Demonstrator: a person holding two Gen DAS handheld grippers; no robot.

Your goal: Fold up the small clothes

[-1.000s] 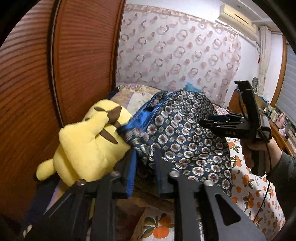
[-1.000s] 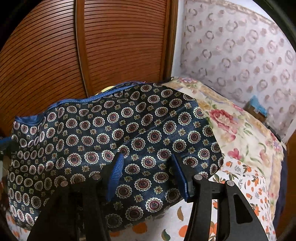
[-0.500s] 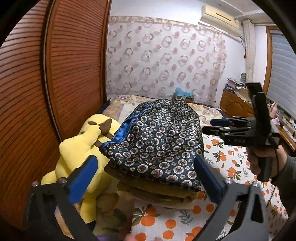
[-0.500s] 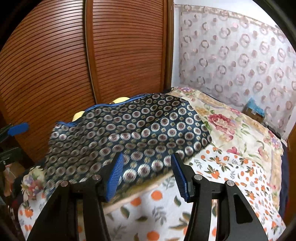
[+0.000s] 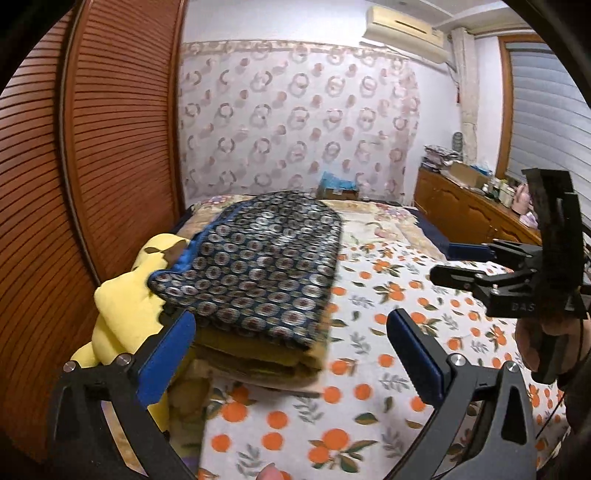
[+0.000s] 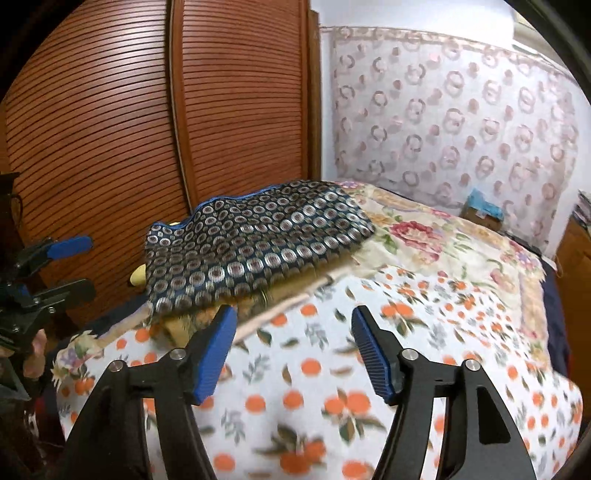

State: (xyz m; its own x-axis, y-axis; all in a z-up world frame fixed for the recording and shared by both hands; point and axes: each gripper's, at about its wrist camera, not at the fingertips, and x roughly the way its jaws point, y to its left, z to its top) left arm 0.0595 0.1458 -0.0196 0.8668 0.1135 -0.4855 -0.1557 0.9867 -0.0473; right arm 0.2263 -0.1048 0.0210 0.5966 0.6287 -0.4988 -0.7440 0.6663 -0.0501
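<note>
You have a yellow plush toy (image 5: 125,306) beside the slatted wooden doors (image 5: 110,147). An orange-print bedsheet (image 5: 369,369) covers your bed.

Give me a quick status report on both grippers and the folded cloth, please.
Left gripper open, empty. Right gripper open, jaws just widened, empty. Patterned cloth folded atop stack on bed. Yellow plush toy beside stack.

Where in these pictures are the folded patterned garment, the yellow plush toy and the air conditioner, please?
Folded patterned garment (image 5: 258,266): left wrist view, middle of its top face.
Yellow plush toy (image 5: 125,306): left wrist view, on its body beside the stack.
Air conditioner (image 5: 402,33): left wrist view, on its front panel.
</note>
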